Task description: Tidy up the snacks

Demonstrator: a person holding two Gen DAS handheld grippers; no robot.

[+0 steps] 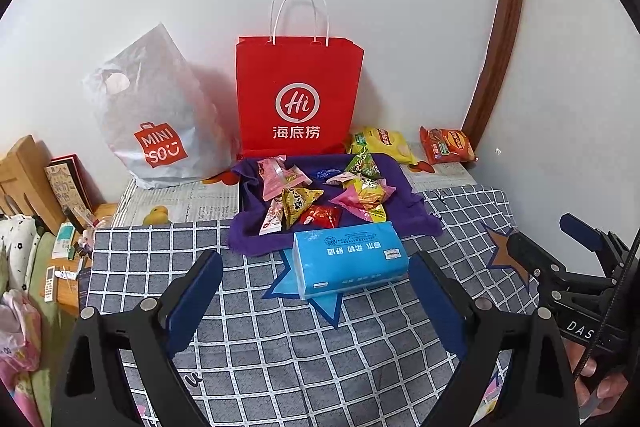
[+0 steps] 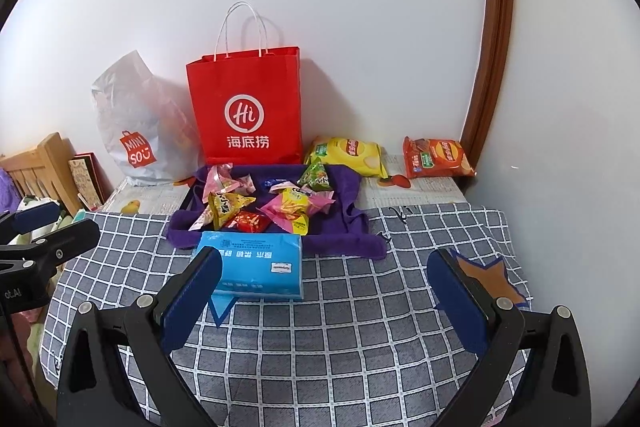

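Observation:
Several small snack packets (image 1: 320, 195) (image 2: 276, 203) lie piled on a purple cloth-lined tray (image 1: 404, 203) (image 2: 348, 223). A yellow chip bag (image 1: 382, 143) (image 2: 348, 153) and an orange chip bag (image 1: 446, 145) (image 2: 436, 157) lie behind it by the wall. A red paper bag (image 1: 298, 95) (image 2: 246, 107) stands upright against the wall. A blue tissue pack (image 1: 348, 257) (image 2: 256, 263) lies in front of the tray. My left gripper (image 1: 316, 267) is open and empty just short of the tissue pack. My right gripper (image 2: 324, 267) is open and empty over the checked cloth.
A grey Miniso plastic bag (image 1: 156, 119) (image 2: 132, 131) leans left of the red bag. The surface has a checked cloth (image 1: 280, 327) (image 2: 360, 327) over newspaper. A wooden bed frame (image 1: 24, 175) and clutter are at the left. A brown door frame (image 1: 500, 27) is at right.

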